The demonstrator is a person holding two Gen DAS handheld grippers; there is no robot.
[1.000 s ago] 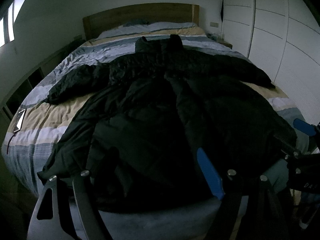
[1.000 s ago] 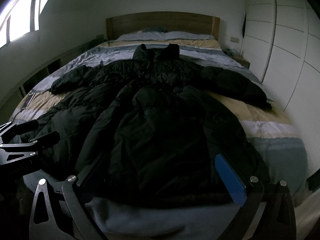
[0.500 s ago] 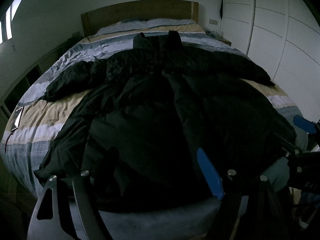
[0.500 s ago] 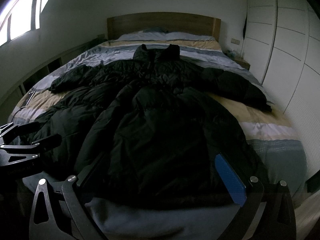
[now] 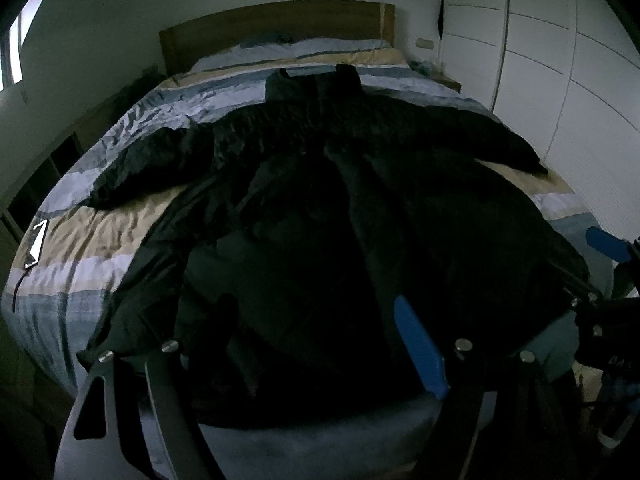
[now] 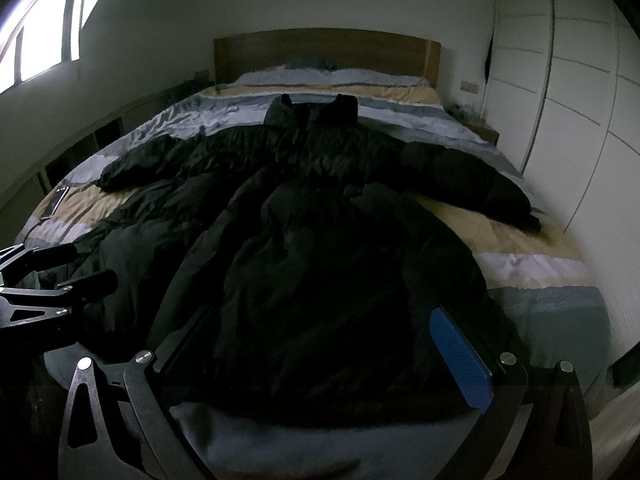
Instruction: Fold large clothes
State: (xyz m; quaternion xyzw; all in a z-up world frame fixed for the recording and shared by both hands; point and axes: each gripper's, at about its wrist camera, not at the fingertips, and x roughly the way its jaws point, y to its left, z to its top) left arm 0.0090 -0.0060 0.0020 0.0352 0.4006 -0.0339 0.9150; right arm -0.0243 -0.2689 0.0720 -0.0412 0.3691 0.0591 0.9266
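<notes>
A large black padded coat (image 5: 320, 208) lies spread face up on the striped bed (image 5: 104, 232), collar toward the headboard and both sleeves out to the sides; it also shows in the right wrist view (image 6: 328, 248). My left gripper (image 5: 316, 320) is open and empty just above the coat's hem at the foot of the bed, left of centre. My right gripper (image 6: 320, 332) is open and empty above the hem, right of centre. The left gripper also shows at the left edge of the right wrist view (image 6: 80, 268).
A phone (image 5: 37, 240) lies on the bed's left edge. A wooden headboard (image 6: 328, 52) and pillows are at the far end. White wardrobe doors (image 6: 580, 100) line the right side. Low shelves (image 6: 80, 152) run along the left wall under a window.
The left wrist view has tilted and crept slightly forward over the hem. The right gripper has barely moved. Both stay open.
</notes>
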